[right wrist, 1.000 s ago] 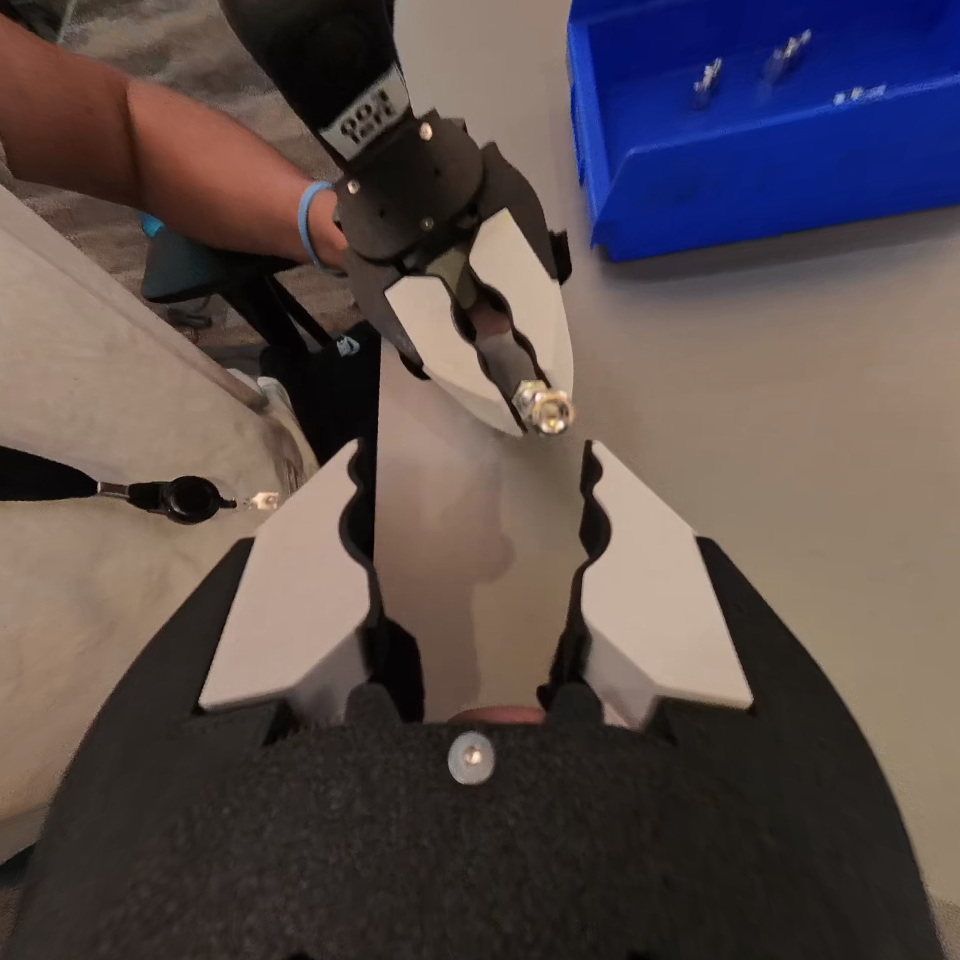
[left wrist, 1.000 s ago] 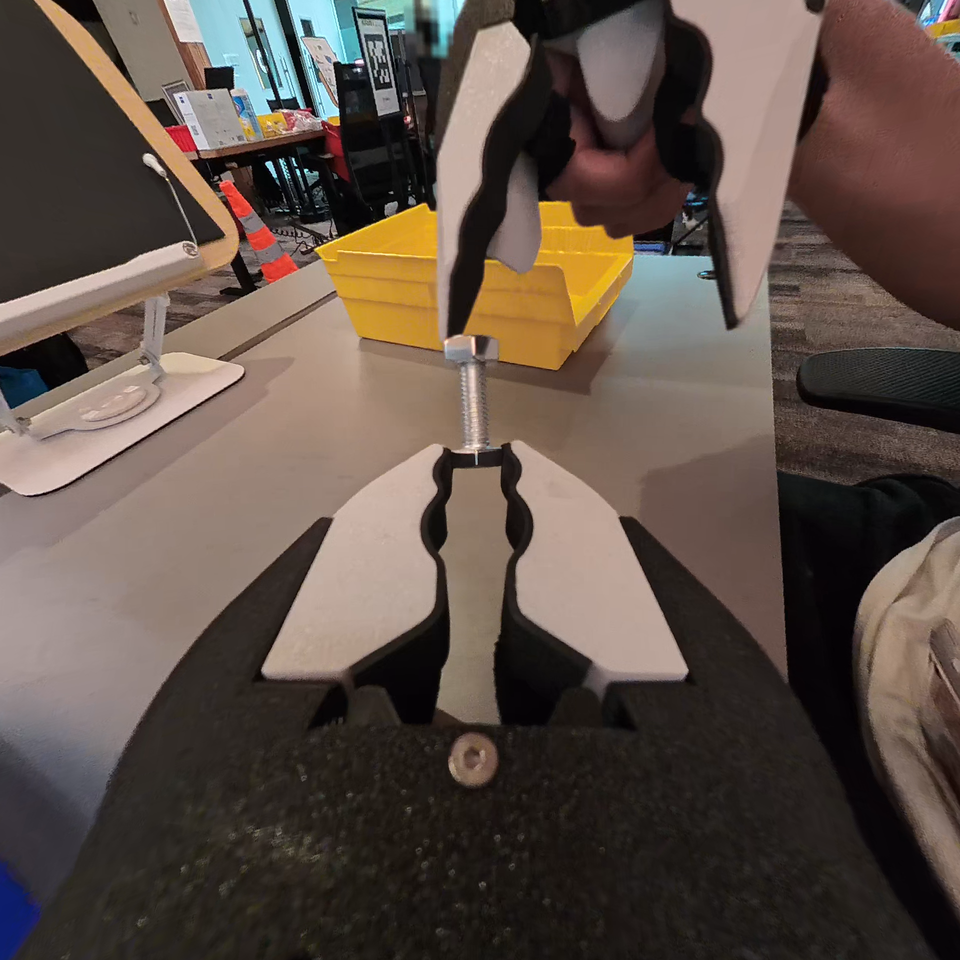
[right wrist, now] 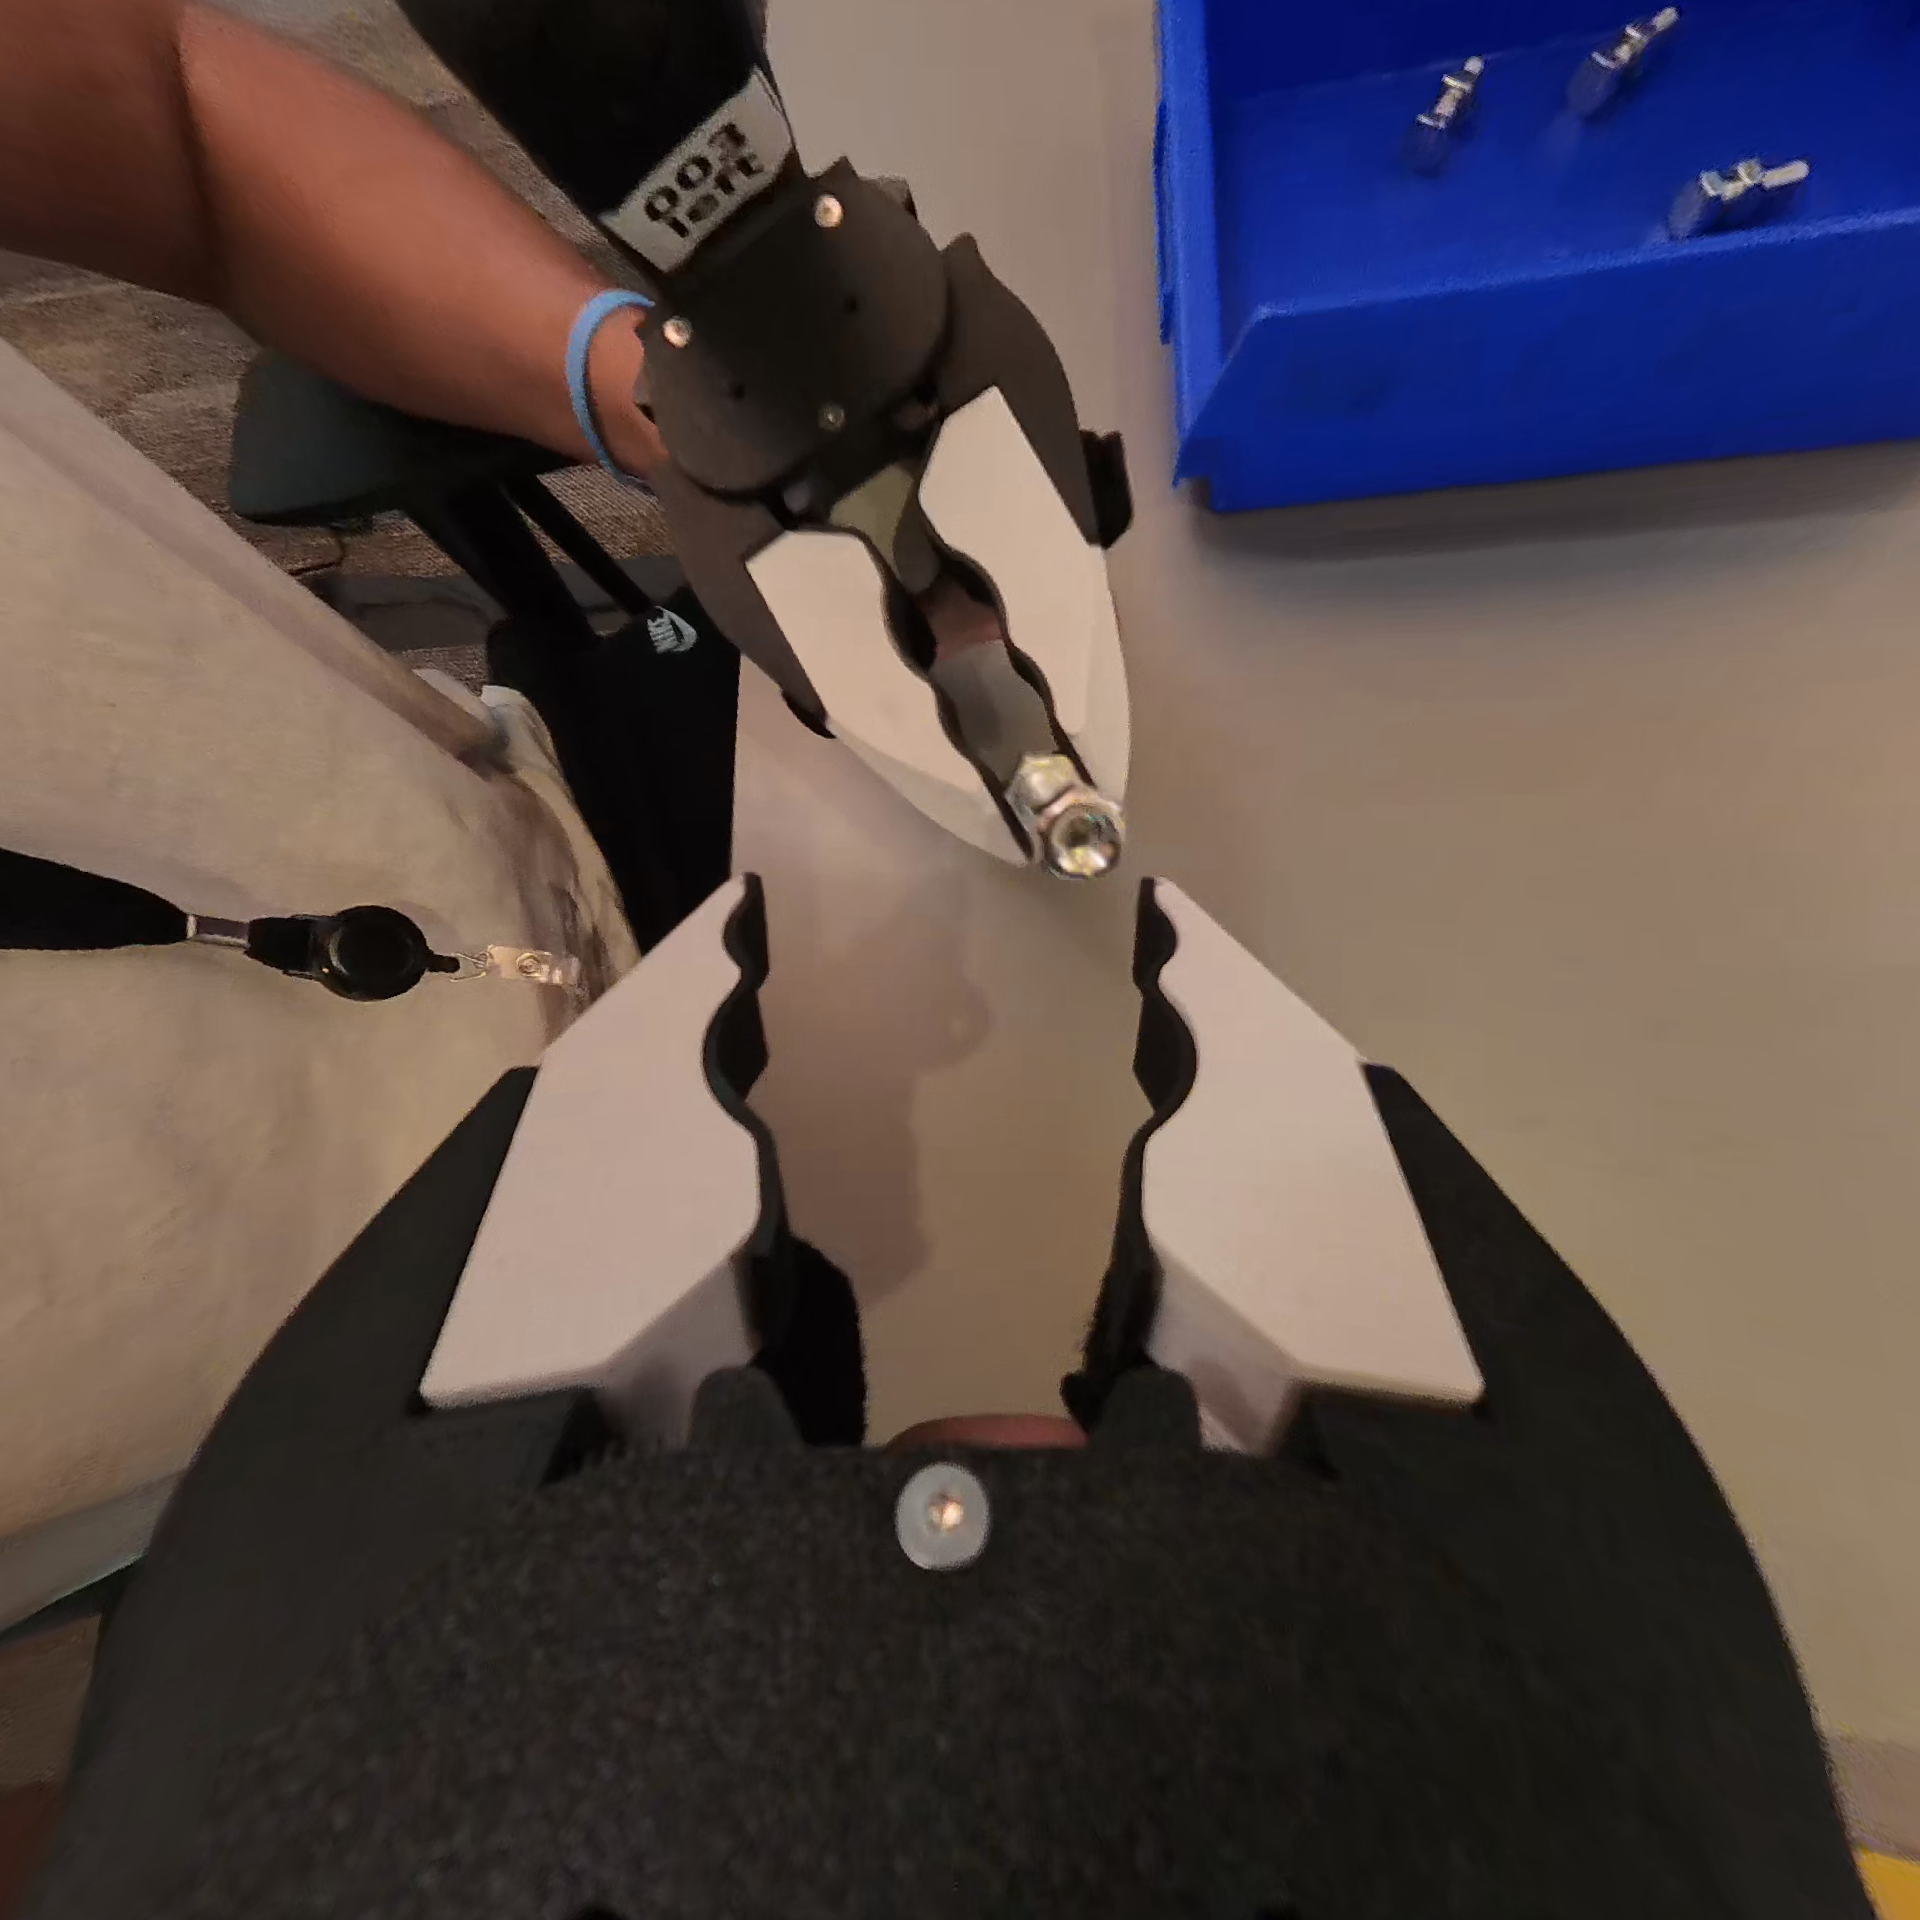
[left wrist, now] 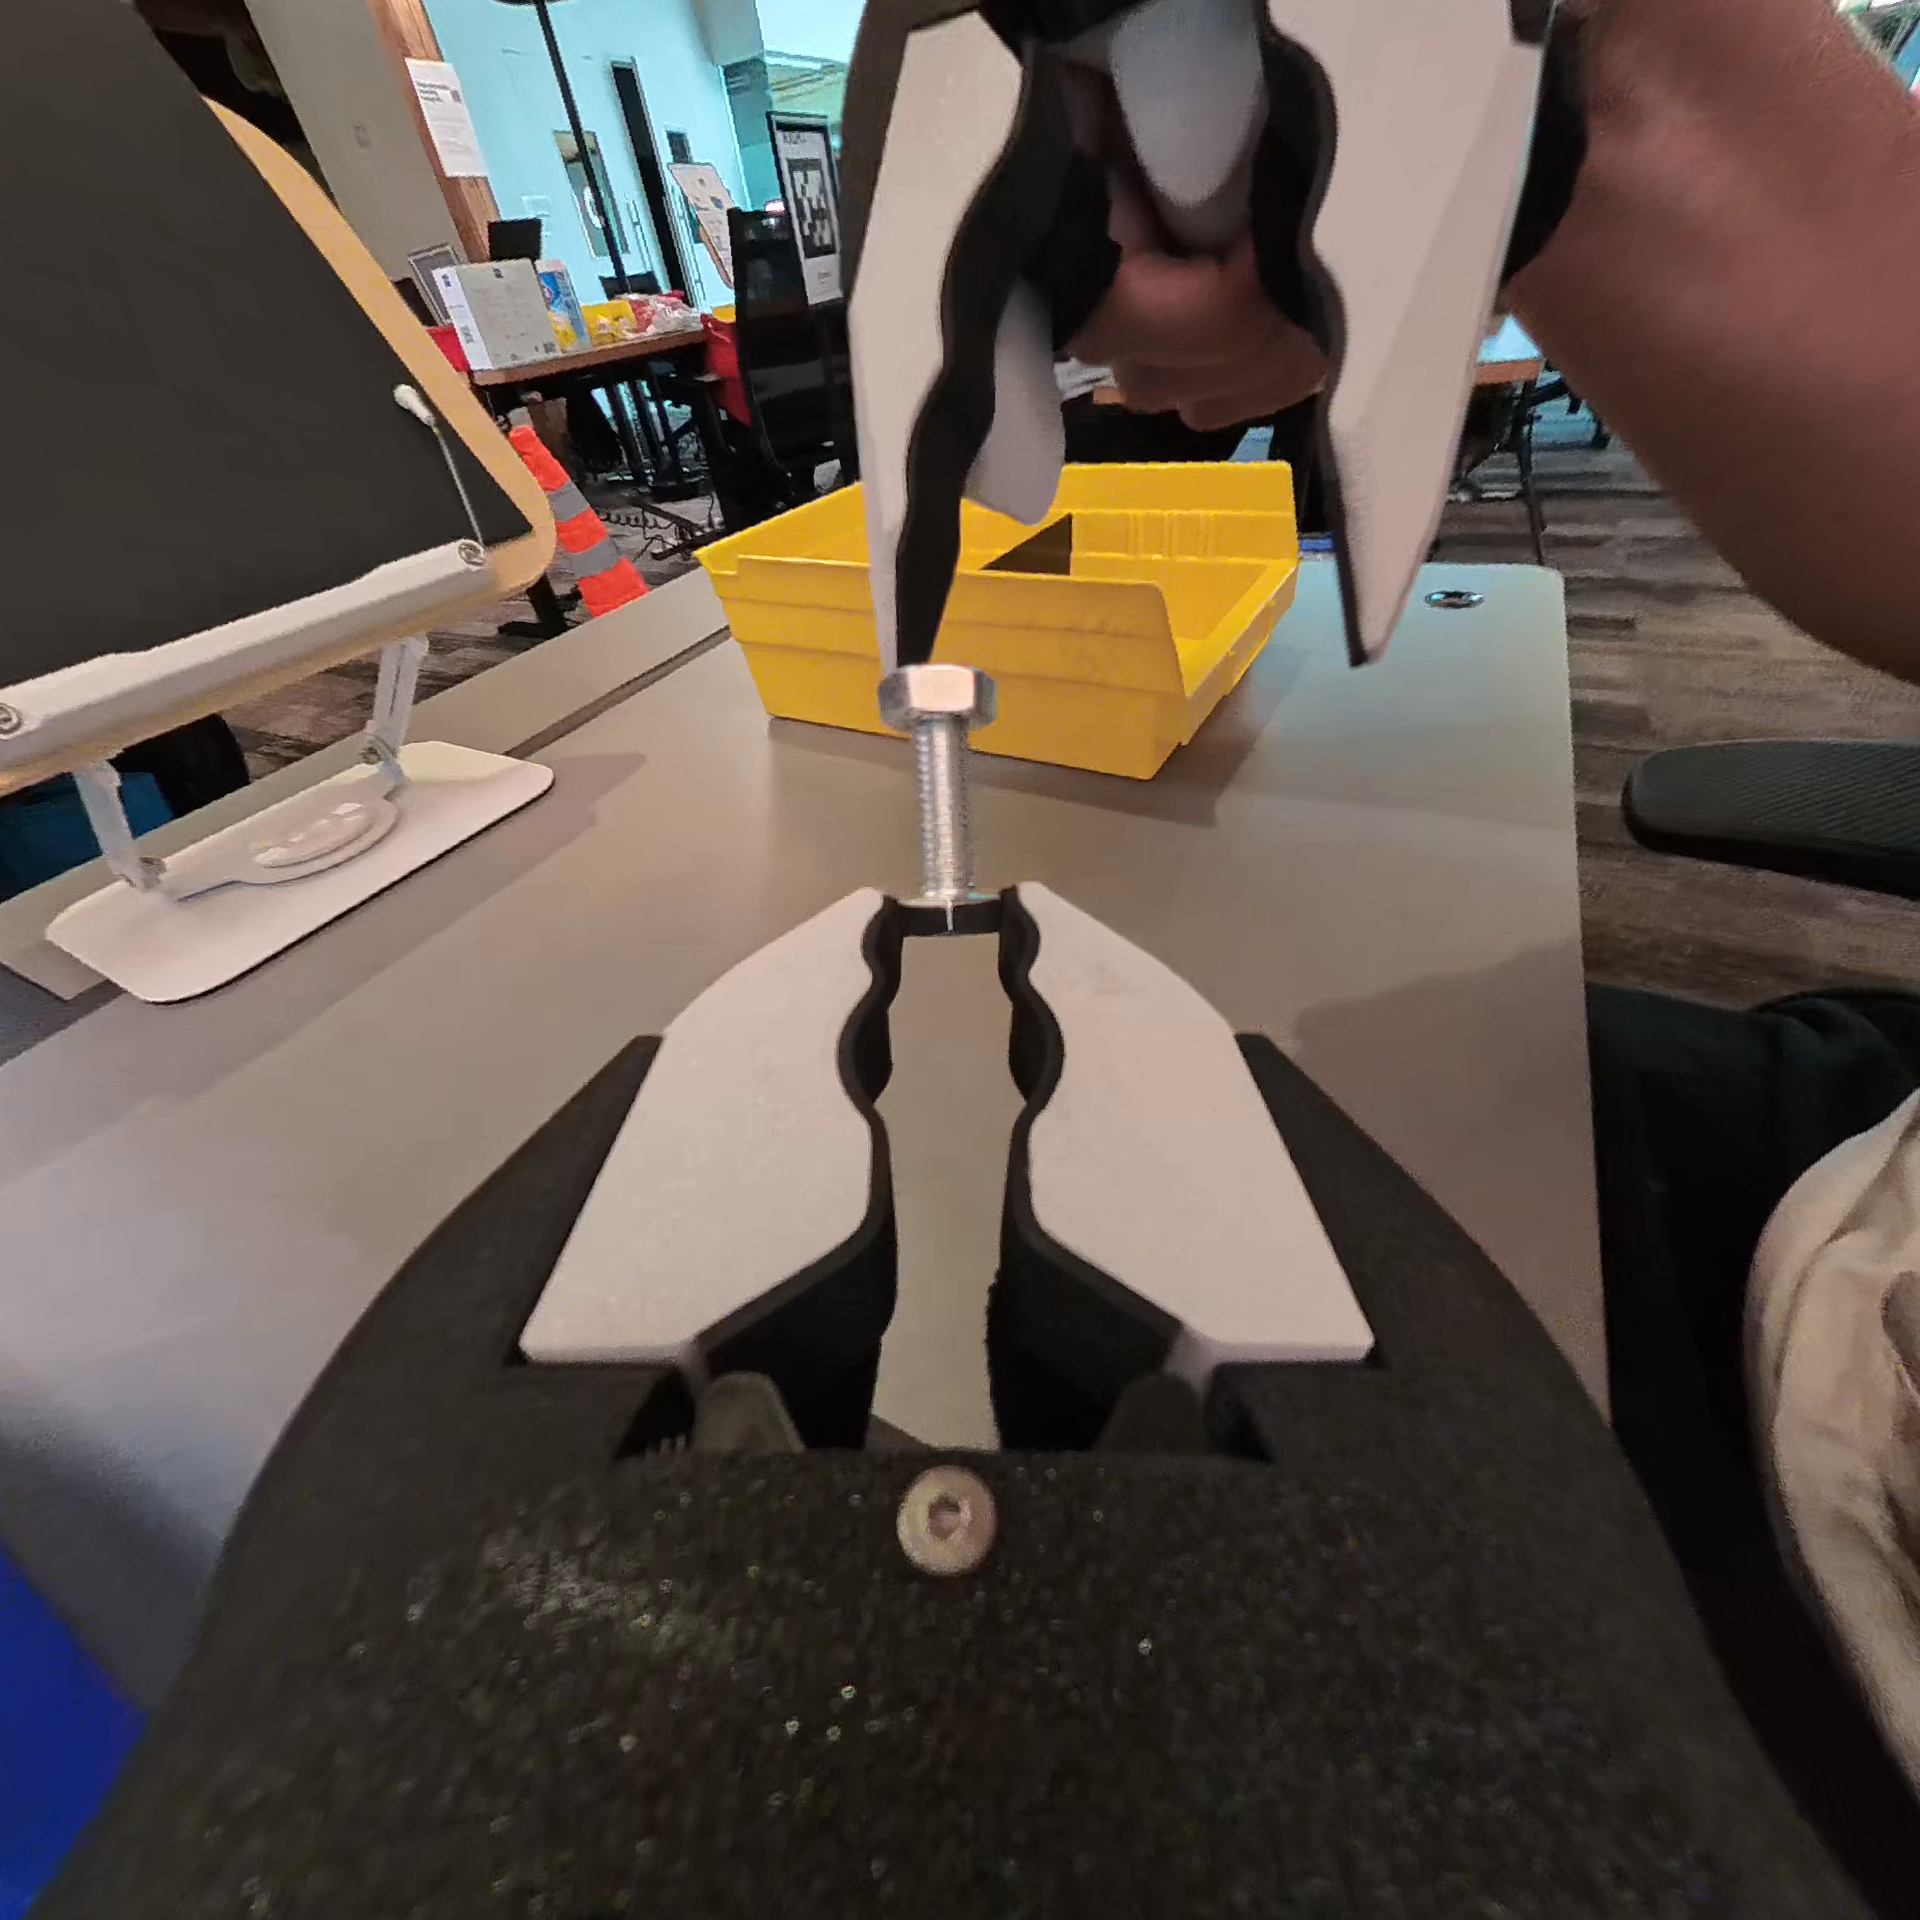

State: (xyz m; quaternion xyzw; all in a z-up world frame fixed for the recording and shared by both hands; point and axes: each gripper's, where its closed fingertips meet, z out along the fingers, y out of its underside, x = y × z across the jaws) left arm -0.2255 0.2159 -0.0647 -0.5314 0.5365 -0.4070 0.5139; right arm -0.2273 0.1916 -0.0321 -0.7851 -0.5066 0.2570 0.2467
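Three bolts [right wrist: 1621,125] in blue bin [right wrist: 1558,364]; yellow bin [left wrist: 1039,665].

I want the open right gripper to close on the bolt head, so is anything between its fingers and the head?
Nothing visible: the right gripper is open, with the bolt just beyond its fingertips.

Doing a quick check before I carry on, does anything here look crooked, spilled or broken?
Nothing stands out. The bolt stands upright in the left gripper; the right gripper is open above it, and the blue bin holds a few small metal parts.
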